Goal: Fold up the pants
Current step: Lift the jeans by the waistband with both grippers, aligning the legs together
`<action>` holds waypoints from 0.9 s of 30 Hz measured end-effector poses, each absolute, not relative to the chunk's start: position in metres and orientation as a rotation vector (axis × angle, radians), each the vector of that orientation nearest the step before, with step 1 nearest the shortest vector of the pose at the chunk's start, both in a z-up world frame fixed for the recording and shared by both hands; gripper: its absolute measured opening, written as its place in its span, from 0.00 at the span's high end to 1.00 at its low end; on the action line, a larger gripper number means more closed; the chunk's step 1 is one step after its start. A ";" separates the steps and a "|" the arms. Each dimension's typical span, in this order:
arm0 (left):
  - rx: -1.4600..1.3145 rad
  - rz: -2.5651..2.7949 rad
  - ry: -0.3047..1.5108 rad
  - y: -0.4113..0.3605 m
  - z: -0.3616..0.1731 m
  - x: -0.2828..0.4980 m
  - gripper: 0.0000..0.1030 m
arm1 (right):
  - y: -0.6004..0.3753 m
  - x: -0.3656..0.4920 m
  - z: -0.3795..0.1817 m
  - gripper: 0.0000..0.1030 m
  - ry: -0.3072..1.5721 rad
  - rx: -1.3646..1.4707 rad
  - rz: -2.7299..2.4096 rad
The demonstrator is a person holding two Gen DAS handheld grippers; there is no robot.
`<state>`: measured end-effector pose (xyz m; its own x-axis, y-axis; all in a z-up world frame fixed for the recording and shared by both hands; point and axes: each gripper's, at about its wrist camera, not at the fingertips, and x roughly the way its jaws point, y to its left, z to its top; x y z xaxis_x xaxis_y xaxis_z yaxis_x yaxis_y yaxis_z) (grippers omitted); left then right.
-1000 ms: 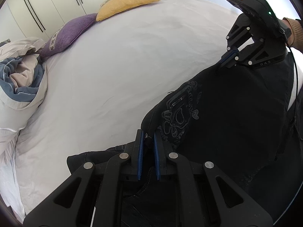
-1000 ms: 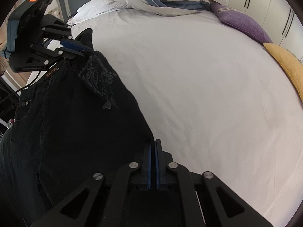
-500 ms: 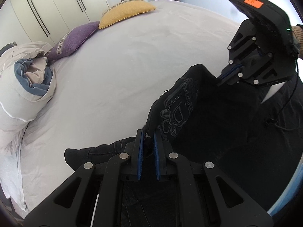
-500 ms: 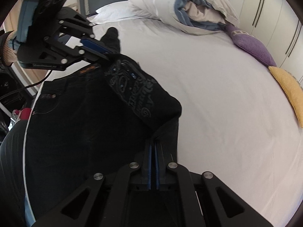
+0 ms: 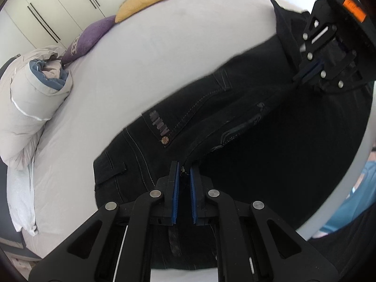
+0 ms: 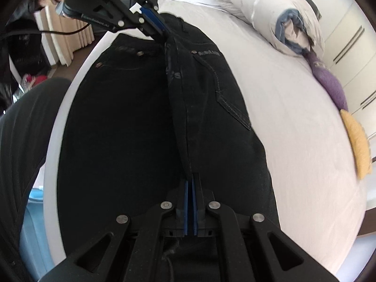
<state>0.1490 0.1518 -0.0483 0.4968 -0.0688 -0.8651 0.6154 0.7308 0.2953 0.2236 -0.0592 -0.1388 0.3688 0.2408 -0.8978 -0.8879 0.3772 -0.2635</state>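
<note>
Black denim pants (image 5: 235, 122) lie on the white bed (image 5: 141, 54), waist part spread out, with a raised fold running between my two grippers. My left gripper (image 5: 183, 171) is shut on the pants fabric at its near end; it also shows in the right wrist view (image 6: 162, 31). My right gripper (image 6: 190, 181) is shut on the pants (image 6: 141, 108) at the other end of the fold; it shows in the left wrist view (image 5: 307, 72). A back pocket (image 6: 225, 94) with a rivet faces up.
A rolled white and blue duvet (image 5: 30, 91) lies at the bed's head. A purple pillow (image 5: 91, 35) and a yellow pillow (image 5: 145, 0) lie along the far side by white wardrobe doors (image 5: 47, 7). The bed's near edge (image 6: 56, 122) runs beside my body.
Both grippers have swung the held pants over toward the bed's near edge. The embroidered side turned under; the pocket side now faces up and the fabric is stretched between the grippers.
</note>
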 end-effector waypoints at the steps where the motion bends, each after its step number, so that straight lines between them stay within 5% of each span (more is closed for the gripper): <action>1: 0.658 -0.446 0.981 0.153 -0.055 0.140 0.93 | -0.056 0.214 -0.142 0.97 0.874 -0.926 0.850; 27: 0.871 -0.435 0.974 0.185 -0.136 0.023 0.93 | -0.017 0.081 -0.181 0.97 0.718 -1.251 0.830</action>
